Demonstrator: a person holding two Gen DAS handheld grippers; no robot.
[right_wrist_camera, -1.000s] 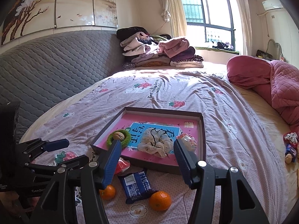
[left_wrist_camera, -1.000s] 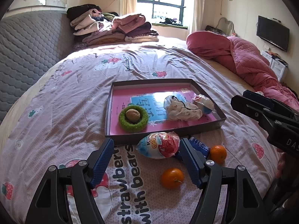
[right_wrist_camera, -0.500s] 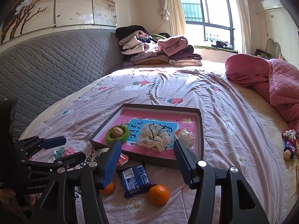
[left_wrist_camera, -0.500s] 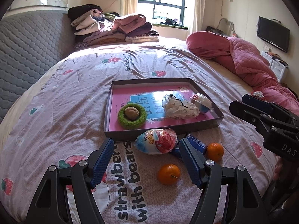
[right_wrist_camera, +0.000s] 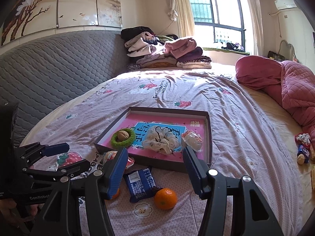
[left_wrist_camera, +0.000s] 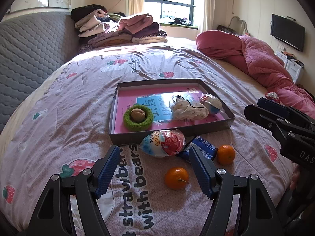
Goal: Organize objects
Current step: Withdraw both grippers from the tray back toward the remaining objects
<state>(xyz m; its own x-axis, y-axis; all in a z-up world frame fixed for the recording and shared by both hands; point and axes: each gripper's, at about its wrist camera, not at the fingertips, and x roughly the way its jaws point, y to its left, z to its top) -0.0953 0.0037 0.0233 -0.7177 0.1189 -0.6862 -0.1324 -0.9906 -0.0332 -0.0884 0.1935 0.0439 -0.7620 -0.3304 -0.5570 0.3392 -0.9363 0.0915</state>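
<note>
The left gripper (left_wrist_camera: 154,168) is wide open and holds nothing. The right gripper (right_wrist_camera: 154,169) is wide open too, and its blue pads hold nothing.

A flat gray box (left_wrist_camera: 212,126) with a pink floor sits on the bed cover (left_wrist_camera: 78,90). In the left wrist view, a green ring (left_wrist_camera: 138,117) with a walnut (left_wrist_camera: 138,114) in its middle lies at 8 o'clock in the box. A cream scrunchie (left_wrist_camera: 188,110) lies at 4 o'clock, touching a wrapped ball (left_wrist_camera: 211,103).

Just outside the near wall of the box lies a big wrapped toy egg (left_wrist_camera: 163,143). A blue snack packet (left_wrist_camera: 203,150) lies at its 3 o'clock, touching it. One orange (left_wrist_camera: 226,154) sits at 3 o'clock of the packet. Another orange (left_wrist_camera: 176,178) sits at 6 o'clock of the egg, between the left gripper's fingers.
</note>
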